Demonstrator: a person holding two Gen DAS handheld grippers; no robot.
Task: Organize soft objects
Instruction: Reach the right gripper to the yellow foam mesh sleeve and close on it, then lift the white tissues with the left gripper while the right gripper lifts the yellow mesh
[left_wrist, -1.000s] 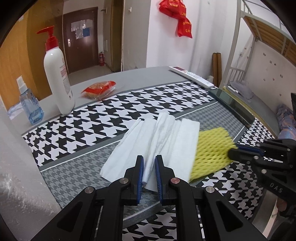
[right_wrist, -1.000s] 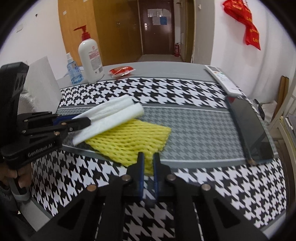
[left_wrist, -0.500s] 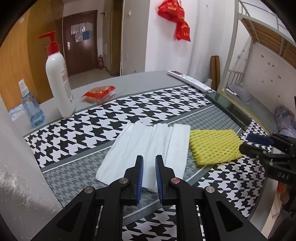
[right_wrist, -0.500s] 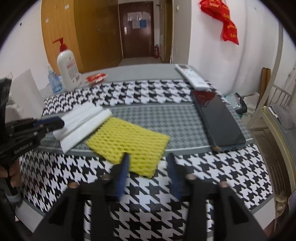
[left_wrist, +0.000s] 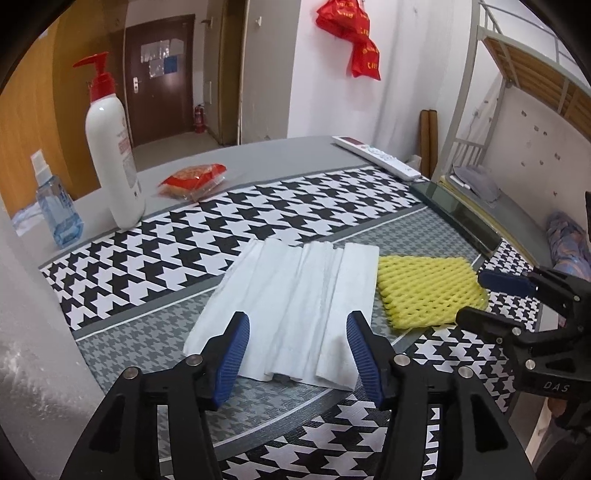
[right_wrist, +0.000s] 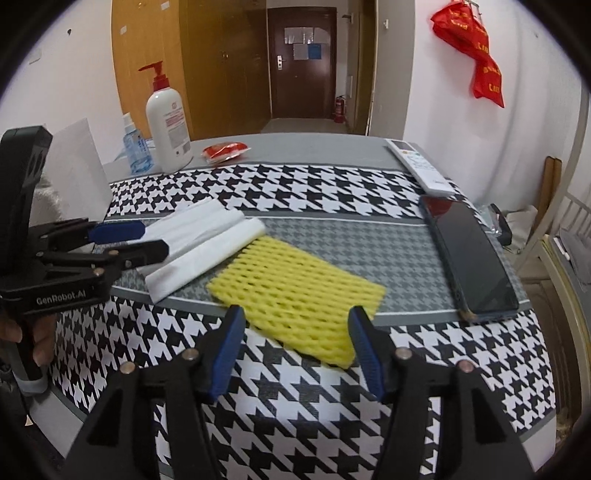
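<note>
A folded white cloth lies flat on the houndstooth table runner, with a yellow foam net sheet flat beside it on the right. My left gripper hovers at the cloth's near edge with its jaws opening; the pads stand apart and press on nothing. My right gripper is over the near edge of the yellow foam net, jaws opening, pads clear of it. The white cloth touches the net's left corner. Each gripper shows in the other's view, the right gripper and the left gripper.
A white pump bottle, a blue spray bottle and a red snack packet stand at the back left. A white remote and a dark phone lie at the right. A hand holds the left gripper.
Both grippers let go and their jaws spread apart. The white cloth, earlier bunched and lifted, now lies flat, and the yellow net has settled flat beside it.
</note>
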